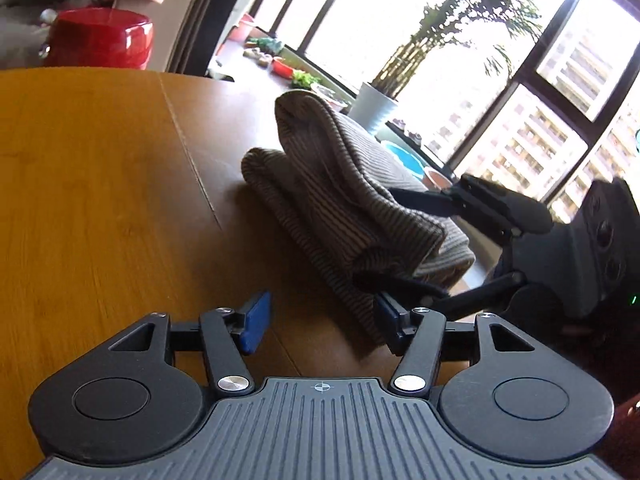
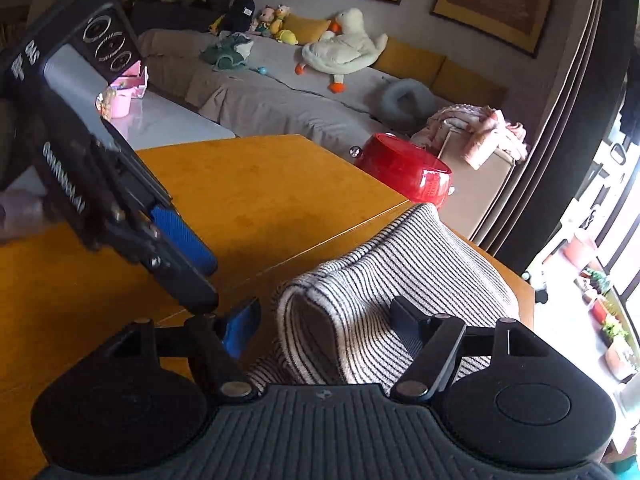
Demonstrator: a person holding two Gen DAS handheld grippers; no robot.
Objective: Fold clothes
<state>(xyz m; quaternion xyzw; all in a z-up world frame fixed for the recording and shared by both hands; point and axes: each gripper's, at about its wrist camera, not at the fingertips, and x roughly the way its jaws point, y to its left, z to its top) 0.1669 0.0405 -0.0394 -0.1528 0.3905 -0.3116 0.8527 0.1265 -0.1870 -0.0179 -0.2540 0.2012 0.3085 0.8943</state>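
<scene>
A striped knit garment (image 1: 340, 184) (image 2: 400, 264) lies folded in a thick bundle on the wooden table (image 1: 100, 200) (image 2: 260, 192). My left gripper (image 1: 322, 322) is open over the tabletop; the garment's near corner reaches in beside its right pad (image 1: 390, 320), and the left pad (image 1: 254, 326) is free. My right gripper (image 2: 324, 324) is open and straddles the raised fold, with a gap between cloth and its left pad (image 2: 240, 328). The left wrist view shows that right gripper (image 1: 380, 236) with one finger above the bundle and one below. The left gripper (image 2: 200, 276) hangs at the garment's left.
A red glossy container (image 1: 100, 40) (image 2: 404, 172) stands beyond the table's far edge. Behind it is a sofa (image 2: 280, 92) with plush toys and a pink blanket (image 2: 476, 128). A potted plant (image 1: 372, 108) and small items line the window sill.
</scene>
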